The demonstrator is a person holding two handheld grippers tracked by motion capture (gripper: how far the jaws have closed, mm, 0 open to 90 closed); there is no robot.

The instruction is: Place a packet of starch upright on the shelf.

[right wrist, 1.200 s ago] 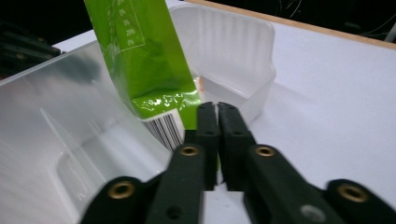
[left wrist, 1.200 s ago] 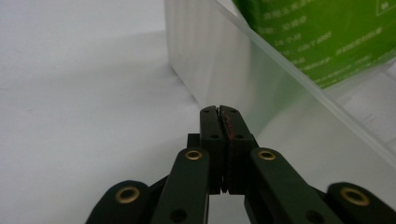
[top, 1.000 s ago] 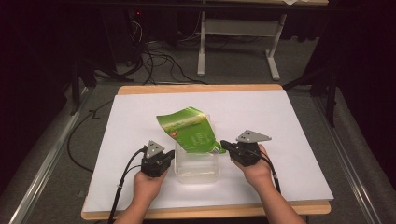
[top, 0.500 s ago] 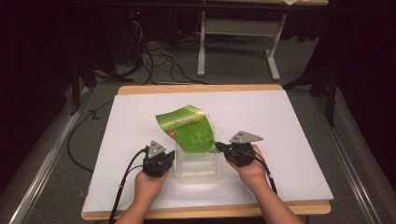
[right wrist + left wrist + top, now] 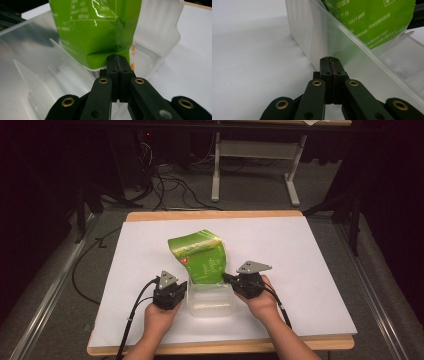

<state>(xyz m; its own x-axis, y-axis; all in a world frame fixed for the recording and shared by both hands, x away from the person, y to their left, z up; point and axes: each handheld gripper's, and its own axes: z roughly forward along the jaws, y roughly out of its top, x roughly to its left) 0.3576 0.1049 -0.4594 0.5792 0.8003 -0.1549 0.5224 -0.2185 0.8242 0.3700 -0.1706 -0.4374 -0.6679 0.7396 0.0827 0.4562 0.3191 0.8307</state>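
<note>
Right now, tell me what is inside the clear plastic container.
The lower end of the green pouch stands in the clear container, leaning away over its far rim. The pouch hides the floor beneath it.

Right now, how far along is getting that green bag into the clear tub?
Partly done: the green bag has its lower end inside the clear tub, the rest leaning out. In hand: the right gripper, shut, at the bag's bottom edge; the left gripper, shut, by the tub's wall. Left: settling the bag inside.
</note>
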